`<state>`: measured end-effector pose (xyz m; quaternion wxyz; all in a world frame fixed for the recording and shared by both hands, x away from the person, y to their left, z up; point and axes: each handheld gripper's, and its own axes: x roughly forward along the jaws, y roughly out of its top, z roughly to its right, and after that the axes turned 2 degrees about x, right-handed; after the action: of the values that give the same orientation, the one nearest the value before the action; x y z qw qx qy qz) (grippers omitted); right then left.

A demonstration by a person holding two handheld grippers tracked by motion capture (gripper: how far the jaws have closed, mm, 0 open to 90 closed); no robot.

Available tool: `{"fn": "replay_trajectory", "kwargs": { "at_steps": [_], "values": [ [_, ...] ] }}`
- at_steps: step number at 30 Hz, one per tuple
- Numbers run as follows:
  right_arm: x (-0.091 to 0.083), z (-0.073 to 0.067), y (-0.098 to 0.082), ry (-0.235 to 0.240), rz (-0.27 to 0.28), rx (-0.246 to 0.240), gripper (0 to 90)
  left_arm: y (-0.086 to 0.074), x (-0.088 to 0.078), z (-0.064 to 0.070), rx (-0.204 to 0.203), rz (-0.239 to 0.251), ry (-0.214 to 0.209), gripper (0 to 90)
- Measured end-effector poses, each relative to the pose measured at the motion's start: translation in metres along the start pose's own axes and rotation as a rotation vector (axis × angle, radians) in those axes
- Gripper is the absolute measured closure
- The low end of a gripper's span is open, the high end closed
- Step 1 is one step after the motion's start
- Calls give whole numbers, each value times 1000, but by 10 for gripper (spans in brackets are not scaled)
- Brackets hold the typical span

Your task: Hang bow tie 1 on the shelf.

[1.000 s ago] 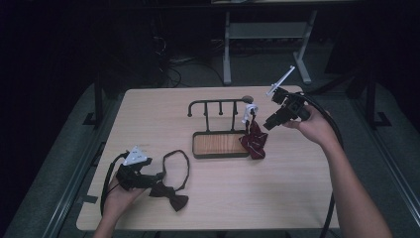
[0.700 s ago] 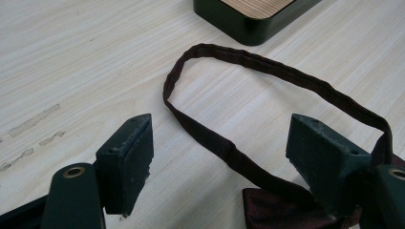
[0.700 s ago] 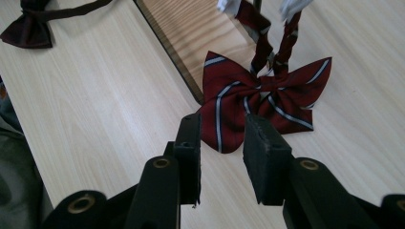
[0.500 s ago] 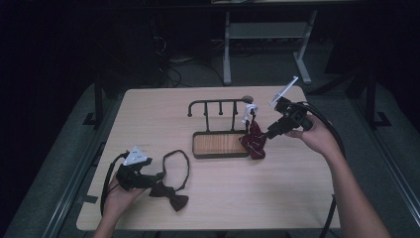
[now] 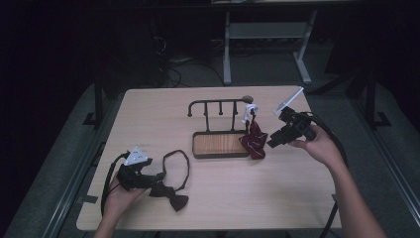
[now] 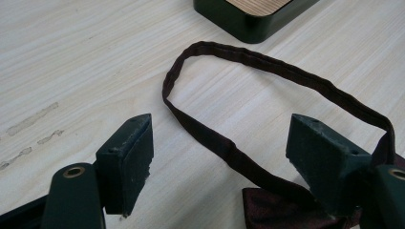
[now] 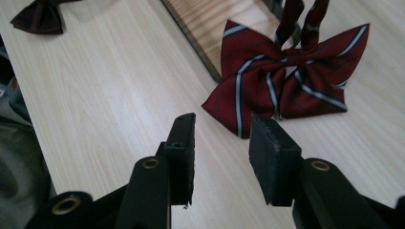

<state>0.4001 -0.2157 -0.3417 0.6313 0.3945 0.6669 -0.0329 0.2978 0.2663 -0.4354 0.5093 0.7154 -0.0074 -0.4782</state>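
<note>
The striped bow tie (image 7: pixel 286 81) hangs from the rack (image 5: pixel 218 105), its bow resting on the tabletop (image 5: pixel 297 198) just ahead of the right tongs (image 7: pixel 222 143), whose jaws have just been opening, empty. The left tongs (image 6: pixel 219 148) gape over the dark bow tie's strap (image 6: pixel 267 71).

Light wood-grain table (image 5: pixel 148 119). On it: a dark-rimmed tray stand (image 5: pixel 220 144) with wooden base and hook rail near the middle, a striped red bow tie (image 5: pixel 254 142) resting against the tray's right end, and a dark maroon bow tie (image 5: pixel 171 195) with looped strap near the front left.
</note>
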Motion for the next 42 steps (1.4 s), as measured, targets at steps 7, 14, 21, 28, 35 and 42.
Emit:
{"fn": "replay_trajectory", "kwargs": {
  "at_steps": [7, 14, 21, 28, 35, 42],
  "values": [
    [7, -5, -10, 9, 3, 2, 595, 0, 0, 0, -1, 0, 0, 249],
    [16, -10, -21, 17, 1, 1, 588, 0, 1, 0, -1, 0, 1, 249],
    [20, -11, -29, 32, 3, 7, 582, 0, 1, 0, -2, 2, 2, 249],
    [25, -15, -36, 40, 2, 5, 573, 0, 0, 0, -2, 6, 4, 248],
    [30, -16, -46, 47, 7, 7, 563, 0, 2, 0, 6, -4, 4, 248],
    [33, -20, -54, 61, 19, 2, 544, -1, 3, -1, -3, -1, 4, 249]
  ]
}}
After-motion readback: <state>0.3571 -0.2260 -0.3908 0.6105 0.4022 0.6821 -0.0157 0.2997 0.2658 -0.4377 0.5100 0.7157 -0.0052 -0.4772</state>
